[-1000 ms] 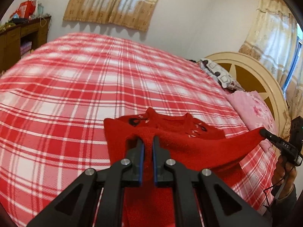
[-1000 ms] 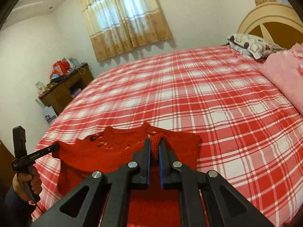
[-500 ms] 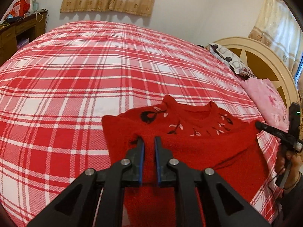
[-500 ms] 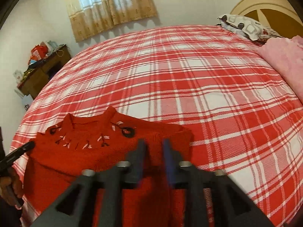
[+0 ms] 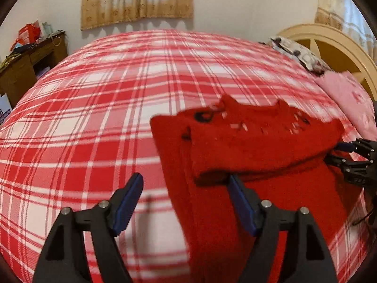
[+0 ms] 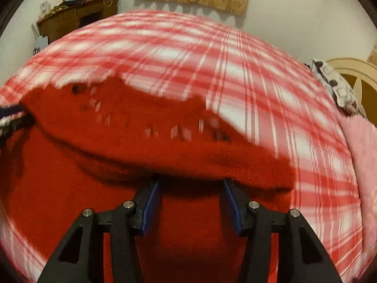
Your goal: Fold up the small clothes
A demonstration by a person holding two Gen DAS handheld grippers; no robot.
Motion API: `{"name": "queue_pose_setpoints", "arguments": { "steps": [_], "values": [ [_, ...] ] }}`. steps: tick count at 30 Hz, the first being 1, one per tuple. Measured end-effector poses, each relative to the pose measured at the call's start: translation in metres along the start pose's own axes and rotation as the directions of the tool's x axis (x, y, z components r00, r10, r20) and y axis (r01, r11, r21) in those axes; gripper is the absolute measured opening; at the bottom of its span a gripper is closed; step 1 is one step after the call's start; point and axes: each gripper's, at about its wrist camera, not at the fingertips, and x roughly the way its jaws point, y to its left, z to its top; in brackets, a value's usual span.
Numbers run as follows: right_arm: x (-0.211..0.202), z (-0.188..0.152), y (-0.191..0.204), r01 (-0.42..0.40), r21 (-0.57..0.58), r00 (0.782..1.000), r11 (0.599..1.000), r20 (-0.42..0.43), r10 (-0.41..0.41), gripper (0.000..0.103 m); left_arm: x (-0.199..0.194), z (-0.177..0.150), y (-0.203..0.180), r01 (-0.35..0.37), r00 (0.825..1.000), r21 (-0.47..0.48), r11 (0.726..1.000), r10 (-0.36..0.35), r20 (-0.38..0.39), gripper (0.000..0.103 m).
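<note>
Your left gripper (image 5: 186, 184) and right gripper (image 6: 191, 184) gape, both released; the sweater (image 5: 247, 141) lies folded, collar toward the bed's (image 5: 94, 118) far edge

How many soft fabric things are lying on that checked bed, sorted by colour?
Red: 1, the sweater
Pink: 1, the blanket
Grey-and-white patterned: 1, the pillow
Total: 3, all lying on the plaid bedspread

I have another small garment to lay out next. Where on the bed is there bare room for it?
Left of the red sweater, the plaid bedspread lies bare toward the wooden desk, and beyond the collar toward the curtained wall. The right side is crowded: pink blanket, patterned pillow, right gripper.
</note>
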Motion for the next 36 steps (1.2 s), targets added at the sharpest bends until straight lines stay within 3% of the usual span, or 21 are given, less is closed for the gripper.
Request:
{"name": "queue_pose_setpoints", "arguments": {
  "steps": [3, 6, 13, 23, 28, 33, 36],
  "values": [
    [-0.014, 0.028, -0.022, 0.002, 0.108, 0.996, 0.994, 0.092, -0.012, 0.052, -0.002, 0.011, 0.010, -0.011, 1.000, -0.065, 0.998, 0.013, 0.025, 0.076],
    [-0.021, 0.029, -0.025, -0.030, 0.128, 0.995, 0.991, 0.103, 0.017, 0.052, -0.011, 0.012, 0.017, -0.008, 0.999, -0.099, 0.995, 0.013, 0.048, 0.076],
    [-0.029, -0.026, -0.036, -0.034, 0.127, 0.997, 0.991, 0.066, 0.026, 0.052, -0.024, -0.005, 0.016, -0.014, 0.999, -0.082, 0.997, 0.018, 0.047, 0.077],
    [-0.073, -0.116, -0.101, -0.106, 0.334, 0.993, 0.937, 0.083, 0.083, 0.052, -0.054, -0.047, -0.004, 0.080, 0.996, -0.064, 0.995, -0.077, 0.043, 0.077],
    [-0.074, -0.138, -0.102, -0.150, 0.372, 0.988, 0.916, 0.079, 0.129, 0.048, -0.052, -0.064, -0.013, 0.080, 0.996, -0.054, 0.995, -0.078, 0.033, 0.077],
    [-0.081, -0.137, -0.093, -0.178, 0.328, 0.981, 0.928, 0.132, 0.142, 0.045, -0.055, -0.070, -0.015, 0.094, 0.995, -0.071, 0.993, -0.091, 0.039, 0.077],
    [-0.070, -0.132, -0.090, -0.149, 0.314, 0.988, 0.938, 0.089, 0.127, 0.042, -0.052, -0.072, -0.016, 0.095, 0.995, -0.076, 0.993, -0.093, 0.033, 0.077]
  ]
}}
